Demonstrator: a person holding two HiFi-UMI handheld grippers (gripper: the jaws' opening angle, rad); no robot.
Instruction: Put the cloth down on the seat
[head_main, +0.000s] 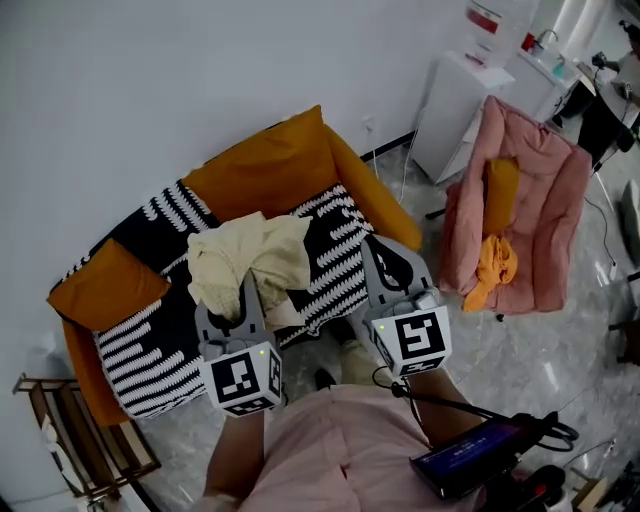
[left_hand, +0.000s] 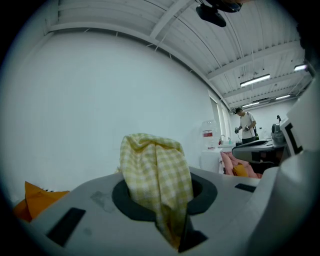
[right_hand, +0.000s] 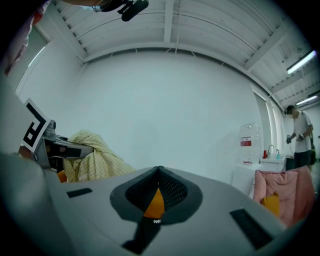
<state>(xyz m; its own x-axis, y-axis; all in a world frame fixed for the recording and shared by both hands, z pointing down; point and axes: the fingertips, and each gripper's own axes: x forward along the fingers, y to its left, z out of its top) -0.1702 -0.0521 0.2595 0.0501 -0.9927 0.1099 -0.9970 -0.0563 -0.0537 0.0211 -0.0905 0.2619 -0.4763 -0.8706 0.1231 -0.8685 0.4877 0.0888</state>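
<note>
The yellow checked cloth (head_main: 252, 258) is pinched tight in the left claw (head_main: 243, 295), over the striped sofa seat (head_main: 338, 250). At its 3 o'clock, the right claw (head_main: 378, 252) is closed and empty.

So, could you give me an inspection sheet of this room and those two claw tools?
Surface: sofa, seat under a striped cover.
Job's things: checked cloth, held up over the seat, not yet down.
Clutter: orange rag on the pink chair; wooden rack beside the sofa.
Grippers: left gripper shut on the cloth; right gripper shut, empty.
Cables: black leads at the device.
Surroundings: white wall, water dispenser, a person far off.
</note>
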